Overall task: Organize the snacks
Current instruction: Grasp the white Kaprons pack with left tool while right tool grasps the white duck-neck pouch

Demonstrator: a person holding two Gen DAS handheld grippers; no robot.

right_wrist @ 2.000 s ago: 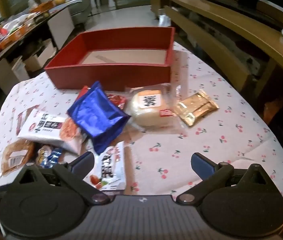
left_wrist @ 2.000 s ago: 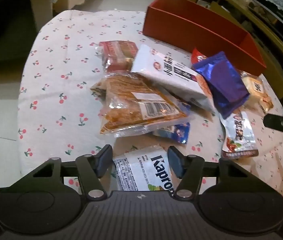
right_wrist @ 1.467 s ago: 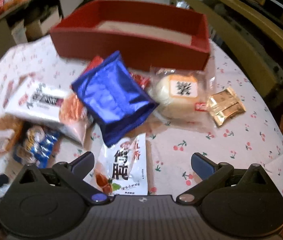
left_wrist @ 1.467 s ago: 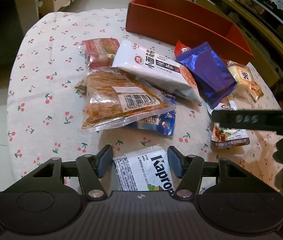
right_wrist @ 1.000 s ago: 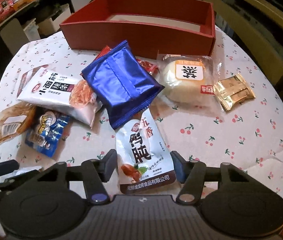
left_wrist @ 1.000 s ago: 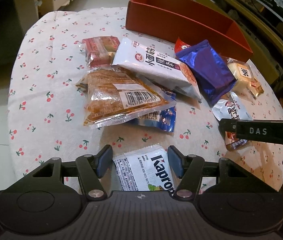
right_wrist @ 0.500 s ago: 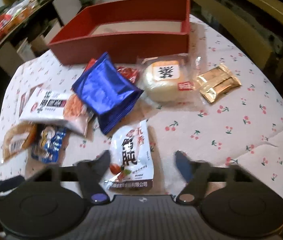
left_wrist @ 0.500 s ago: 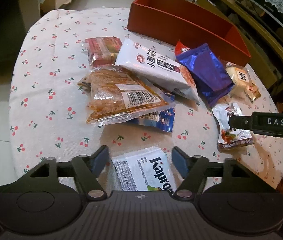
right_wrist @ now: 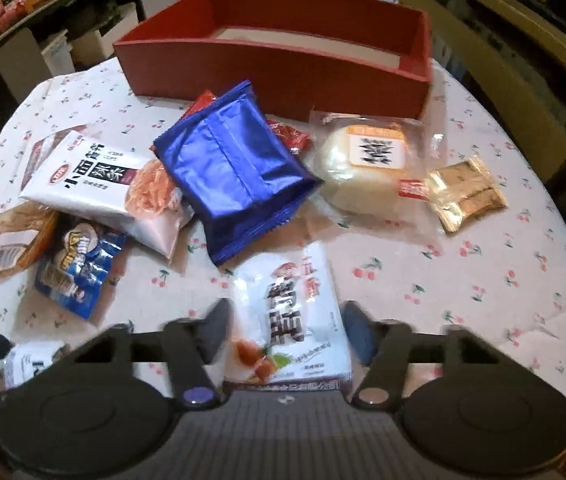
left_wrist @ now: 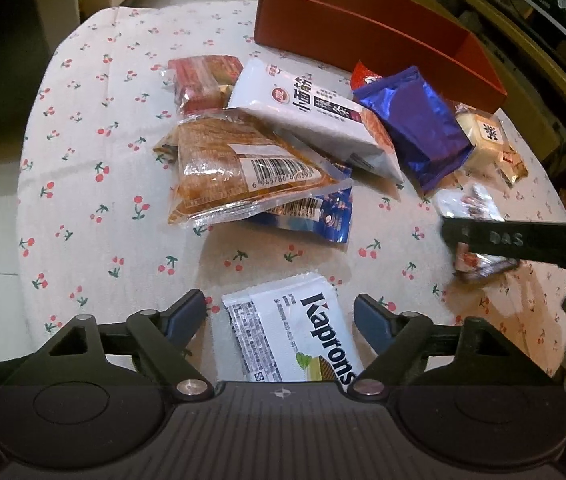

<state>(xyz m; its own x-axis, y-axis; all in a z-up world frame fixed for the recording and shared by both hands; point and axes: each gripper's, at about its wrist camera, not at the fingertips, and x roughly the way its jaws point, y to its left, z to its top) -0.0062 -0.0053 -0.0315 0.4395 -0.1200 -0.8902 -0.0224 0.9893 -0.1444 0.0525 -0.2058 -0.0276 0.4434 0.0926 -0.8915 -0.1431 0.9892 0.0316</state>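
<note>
A white Kaprons packet [left_wrist: 295, 336] lies flat on the cherry-print tablecloth between the fingers of my left gripper [left_wrist: 281, 304]. Those jaws are opening and the pads stand clear of the packet. My right gripper [right_wrist: 287, 316] is closing on a white snack packet with red print [right_wrist: 291, 292], its pads at the packet's side edges. One of its fingers [left_wrist: 523, 240] crosses that packet in the left wrist view. An open red box [right_wrist: 275, 76] stands at the far side of the table. I cannot see into most of it.
Between the grippers and the box lie a shiny blue packet [right_wrist: 231, 172], a wrapped white bun [right_wrist: 363, 168], a gold packet [right_wrist: 467, 196], a white noodle pack [right_wrist: 95, 176], a bread bag [left_wrist: 235, 164], a small blue packet [right_wrist: 79, 272] and a red packet [left_wrist: 203, 80]. The round table's edge [left_wrist: 31, 184] drops to the floor on the left.
My left jaws have spread wider around the Kaprons packet. The right jaws widened half a second ago and have now drawn in onto the white packet.
</note>
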